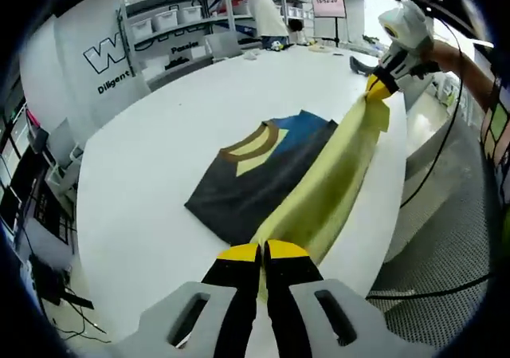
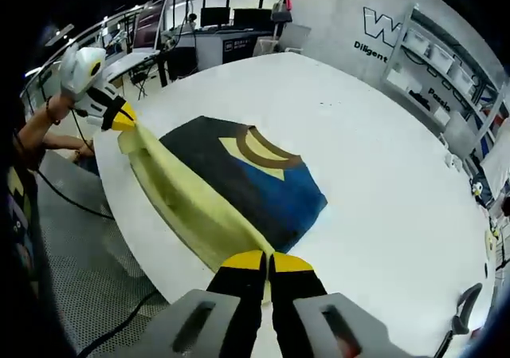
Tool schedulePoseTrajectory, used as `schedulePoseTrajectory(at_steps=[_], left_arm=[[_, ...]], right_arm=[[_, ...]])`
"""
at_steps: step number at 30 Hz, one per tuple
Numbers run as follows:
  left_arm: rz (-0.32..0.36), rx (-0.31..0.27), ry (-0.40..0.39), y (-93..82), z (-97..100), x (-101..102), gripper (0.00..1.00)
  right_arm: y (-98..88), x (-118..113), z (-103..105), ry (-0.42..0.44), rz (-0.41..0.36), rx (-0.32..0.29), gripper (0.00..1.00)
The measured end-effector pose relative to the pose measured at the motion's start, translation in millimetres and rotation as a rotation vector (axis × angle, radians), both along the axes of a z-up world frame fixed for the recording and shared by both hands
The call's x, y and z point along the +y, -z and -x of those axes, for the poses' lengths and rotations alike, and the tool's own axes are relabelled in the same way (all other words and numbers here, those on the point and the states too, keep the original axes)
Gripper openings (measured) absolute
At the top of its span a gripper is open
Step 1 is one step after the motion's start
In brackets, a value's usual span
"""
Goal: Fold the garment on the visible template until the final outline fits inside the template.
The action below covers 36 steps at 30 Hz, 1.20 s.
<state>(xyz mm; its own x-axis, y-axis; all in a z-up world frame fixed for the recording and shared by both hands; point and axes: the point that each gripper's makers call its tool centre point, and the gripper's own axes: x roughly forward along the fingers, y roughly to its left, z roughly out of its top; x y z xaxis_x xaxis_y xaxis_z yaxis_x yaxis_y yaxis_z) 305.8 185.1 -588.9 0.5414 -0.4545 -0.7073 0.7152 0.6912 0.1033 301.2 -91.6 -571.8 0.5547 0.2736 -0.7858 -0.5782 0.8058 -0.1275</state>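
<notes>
My left gripper point(image 1: 262, 251) was clamped on the garment's point(image 1: 263, 184) yellow edge, and my right gripper point(image 2: 265, 258) pinched the same edge's other end. The lifted yellow strip ran between them; the rest lay flat on the table point(image 1: 159, 159). Left view alone showed shelves point(image 1: 171, 19) with bins at 11 o'clock; right view showed desks point(image 2: 223, 43) at 12.

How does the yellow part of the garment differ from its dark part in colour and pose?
The yellow part is pale yellow; the dark part is near black, with blue by the collar. The yellow part is lifted and stretched between the left gripper and right gripper; the dark part lies flat on the table. Both belong to one garment.
</notes>
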Motion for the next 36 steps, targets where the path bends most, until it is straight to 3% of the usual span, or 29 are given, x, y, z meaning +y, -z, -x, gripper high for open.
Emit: schedulePoseTrajectory(at_steps=[7,9,14,19,21,24,26,31,36], left_arm=[[0.013,-0.036,-0.041,-4.8,-23.7,0.0,0.00],[0.014,-0.084,-0.018,-10.2,-34.6,-2.6,0.00],[0.004,-0.096,-0.031,-12.9,-52.3,-2.3,0.00],[-0.005,-0.096,-0.036,-4.9,-73.1,-3.4,0.00],[-0.014,-0.092,-0.044,0.7,-80.8,-3.8,0.00],[-0.002,-0.053,-0.136,13.9,-93.5,-1.7,0.00],[-0.036,-0.044,-0.159,25.0,-99.1,1.9,0.00],[-0.067,-0.023,-0.155,49.7,-108.2,-3.5,0.00],[-0.058,0.001,-0.210,57.7,-114.0,-3.4,0.00]], right_arm=[[-8.7,0.0,-20.6,0.049,-0.024,-0.046,0.00],[-7.6,-1.4,-27.8,0.058,-0.020,-0.050,0.00],[-8.3,-0.2,-44.3,0.055,-0.012,-0.090,0.00],[-2.0,-2.0,-69.0,0.057,0.006,-0.118,0.00],[4.9,-1.5,-77.6,0.048,0.006,-0.123,0.00],[15.4,-1.0,-90.6,0.071,-0.008,-0.133,0.00],[26.0,-1.5,-97.4,0.084,-0.007,-0.131,0.00],[61.0,-3.3,-104.7,0.098,0.006,-0.075,0.00],[76.4,-6.1,-111.8,0.083,0.003,-0.061,0.00]])
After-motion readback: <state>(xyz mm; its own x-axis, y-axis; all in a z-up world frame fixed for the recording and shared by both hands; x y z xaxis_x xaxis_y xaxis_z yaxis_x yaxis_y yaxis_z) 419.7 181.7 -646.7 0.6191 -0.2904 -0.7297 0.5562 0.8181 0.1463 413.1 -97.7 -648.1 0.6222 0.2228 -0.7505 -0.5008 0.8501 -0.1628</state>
